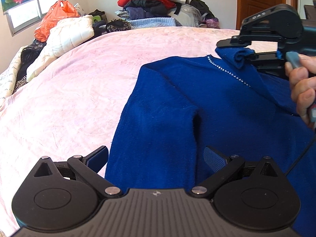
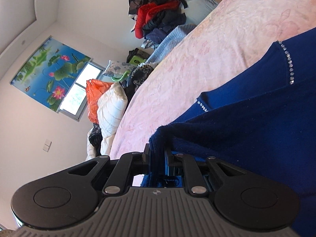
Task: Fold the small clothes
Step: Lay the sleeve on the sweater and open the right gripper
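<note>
A royal-blue knit top (image 1: pixel 197 108) with a rhinestone trim (image 1: pixel 227 71) lies spread on the pink bedspread (image 1: pixel 79 79). My left gripper (image 1: pixel 156 158) hangs low over its near part, jaws wide open, with the cloth lying between the fingers and a vertical crease running up from them. At the upper right a hand (image 1: pixel 302 86) holds my right gripper (image 1: pixel 237 53), which is shut on a bunched corner of the top and lifts it off the bed. In the right wrist view the gripper (image 2: pixel 157 150) pinches a thick fold of the blue top (image 2: pixel 256 128).
Along the bed's far side lie a white quilted jacket (image 1: pixel 69 35), an orange plastic bag (image 1: pixel 53 19) and a heap of red and dark clothes (image 1: pixel 150 2). A wooden door (image 1: pixel 260 2) is at the back right. The bedspread's left half carries nothing.
</note>
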The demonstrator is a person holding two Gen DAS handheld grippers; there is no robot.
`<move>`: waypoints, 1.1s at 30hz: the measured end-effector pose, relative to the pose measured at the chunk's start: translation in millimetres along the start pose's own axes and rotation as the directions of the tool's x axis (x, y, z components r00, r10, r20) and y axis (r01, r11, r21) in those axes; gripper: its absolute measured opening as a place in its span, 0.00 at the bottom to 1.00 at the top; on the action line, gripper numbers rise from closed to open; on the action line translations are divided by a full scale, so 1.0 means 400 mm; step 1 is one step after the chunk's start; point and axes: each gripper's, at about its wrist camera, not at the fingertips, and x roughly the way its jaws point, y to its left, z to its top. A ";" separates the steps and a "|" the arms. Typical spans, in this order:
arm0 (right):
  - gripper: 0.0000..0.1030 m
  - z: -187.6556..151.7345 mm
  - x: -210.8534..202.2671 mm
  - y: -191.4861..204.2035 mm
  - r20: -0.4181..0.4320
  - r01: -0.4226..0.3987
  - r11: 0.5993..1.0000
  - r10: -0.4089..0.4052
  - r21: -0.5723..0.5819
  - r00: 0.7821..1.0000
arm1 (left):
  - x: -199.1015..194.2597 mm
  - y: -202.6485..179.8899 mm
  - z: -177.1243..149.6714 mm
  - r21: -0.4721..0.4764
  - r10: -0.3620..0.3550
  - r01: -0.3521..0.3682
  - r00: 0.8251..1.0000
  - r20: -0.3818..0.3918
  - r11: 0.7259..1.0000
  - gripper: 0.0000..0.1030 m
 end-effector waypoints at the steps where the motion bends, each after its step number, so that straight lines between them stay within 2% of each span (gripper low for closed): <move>1: 0.16 -0.003 0.009 0.002 -0.006 0.002 1.000 -0.002 -0.002 1.000 | 0.001 0.003 -0.001 -0.002 0.001 -0.001 1.000 -0.002 1.000 1.00; 7: 0.18 -0.015 0.064 0.020 -0.049 0.023 0.999 -0.024 -0.024 0.999 | 0.002 0.025 0.001 -0.016 0.010 -0.011 1.000 -0.003 1.000 1.00; 9: 0.22 -0.017 0.084 0.012 -0.063 0.043 0.999 -0.043 -0.010 0.997 | 0.003 0.035 0.001 -0.022 0.015 -0.015 1.000 -0.004 1.000 1.00; 13: 0.40 -0.021 0.116 -0.031 -0.102 0.068 0.995 -0.060 0.072 0.993 | 0.006 0.053 0.000 -0.031 0.031 -0.031 0.999 -0.009 0.999 1.00; 17: 0.41 -0.033 0.109 -0.030 -0.121 0.032 0.998 -0.024 0.060 0.992 | 0.013 0.070 -0.003 -0.047 0.042 -0.043 0.999 -0.021 0.998 1.00; 20: 0.44 -0.027 0.083 -0.007 -0.096 0.031 0.999 -0.030 0.016 0.995 | 0.016 0.077 -0.003 -0.057 0.044 -0.046 0.999 -0.027 0.997 1.00; 24: 0.45 -0.007 0.070 -0.015 -0.031 0.089 0.996 -0.089 -0.006 0.996 | 0.013 0.076 -0.002 -0.051 0.041 -0.043 0.999 -0.027 0.998 1.00; 26: 0.50 -0.002 0.081 -0.029 -0.027 0.139 0.990 -0.140 -0.024 0.990 | 0.012 0.077 -0.002 -0.047 0.042 -0.043 0.999 -0.026 0.998 1.00; 28: 0.50 -0.013 0.108 -0.041 -0.107 0.186 0.982 -0.188 -0.034 0.976 | 0.013 0.081 -0.003 -0.047 0.047 -0.048 0.999 -0.025 0.998 1.00; 31: 0.52 -0.036 0.119 -0.009 -0.223 0.107 0.988 -0.130 -0.114 0.966 | 0.020 0.088 -0.004 -0.057 0.053 -0.055 0.998 -0.034 0.997 1.00; 33: 0.52 -0.033 0.105 0.016 -0.217 0.077 0.989 -0.104 -0.129 0.971 | 0.020 0.092 -0.006 -0.067 0.053 -0.056 0.998 -0.037 0.996 1.00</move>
